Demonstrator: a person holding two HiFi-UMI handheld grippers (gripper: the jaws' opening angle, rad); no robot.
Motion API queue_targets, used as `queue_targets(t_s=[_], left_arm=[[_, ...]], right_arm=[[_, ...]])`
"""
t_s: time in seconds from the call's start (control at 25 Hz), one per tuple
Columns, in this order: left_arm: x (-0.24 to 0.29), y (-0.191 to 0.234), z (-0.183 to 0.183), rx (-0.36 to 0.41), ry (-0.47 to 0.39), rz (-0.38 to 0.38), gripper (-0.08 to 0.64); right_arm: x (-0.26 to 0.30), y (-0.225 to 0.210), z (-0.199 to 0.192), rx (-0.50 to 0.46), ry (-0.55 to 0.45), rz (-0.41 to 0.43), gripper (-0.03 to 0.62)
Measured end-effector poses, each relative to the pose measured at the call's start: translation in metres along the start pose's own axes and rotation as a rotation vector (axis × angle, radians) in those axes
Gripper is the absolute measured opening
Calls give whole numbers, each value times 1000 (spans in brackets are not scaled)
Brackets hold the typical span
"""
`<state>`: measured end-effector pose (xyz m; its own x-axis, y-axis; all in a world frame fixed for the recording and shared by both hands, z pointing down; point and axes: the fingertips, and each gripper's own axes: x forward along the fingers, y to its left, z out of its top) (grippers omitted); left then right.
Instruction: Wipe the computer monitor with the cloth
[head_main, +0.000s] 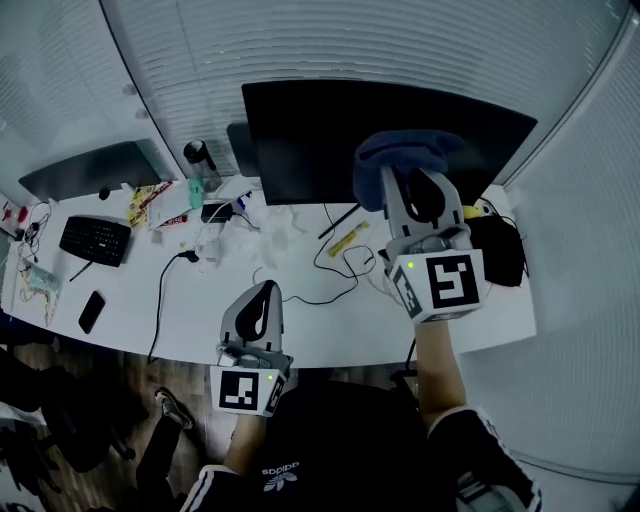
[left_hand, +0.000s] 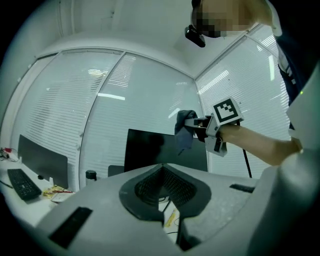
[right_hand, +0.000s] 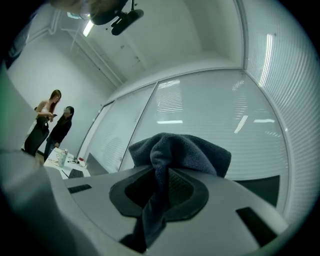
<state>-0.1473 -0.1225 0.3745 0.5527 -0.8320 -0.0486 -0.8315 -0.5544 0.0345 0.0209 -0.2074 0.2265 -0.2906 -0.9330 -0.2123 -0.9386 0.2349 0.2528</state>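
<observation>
Head view: the right gripper (head_main: 408, 170) lifts the dark blue cloth (head_main: 400, 148) against the black monitor's (head_main: 300, 140) right half, arm stretched out over the desk (head_main: 330, 335); I can't tell whether cloth meets screen, so I'd judge the wiping barely begun; the left gripper (head_main: 264, 292) hangs low by the desk's near edge. Left gripper view: jaws together, nothing between. Right gripper view: jaws clamped on the cloth, which is bunched above them.

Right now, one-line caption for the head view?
Right tool clamps a blue cloth before the monitor; left tool, shut and empty, hangs over the desk edge.
</observation>
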Motion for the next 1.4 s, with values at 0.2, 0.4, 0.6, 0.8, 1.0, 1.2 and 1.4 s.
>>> queue_targets(t_s=[0.2,0.4,0.6,0.8,1.0,1.2,1.4], left_arm=[[-17,-79,0,-8,2,-60,5],[-46,-149,-7,-16,14,-85,5],[-74,-194,-16,-8,43,-104,5],[-93,-216,-19,9,47,-106,5],[-109,-218,-32,28,55,-90,5],[-124,-212,-46,36,98,-86,5],[-129,-208,-44,45,92,-87,5]], right_arm=[[-113,-43,0,-18,50,-51,46],[-218,-66,-12,1,116,-81,46],[-298,-69,-37,61,186,-100,46],[-350,-59,-61,104,246,-113,46],[-381,-45,-92,144,300,-120,46],[-395,-12,-122,178,389,-93,46],[-393,9,-123,190,402,-53,46]])
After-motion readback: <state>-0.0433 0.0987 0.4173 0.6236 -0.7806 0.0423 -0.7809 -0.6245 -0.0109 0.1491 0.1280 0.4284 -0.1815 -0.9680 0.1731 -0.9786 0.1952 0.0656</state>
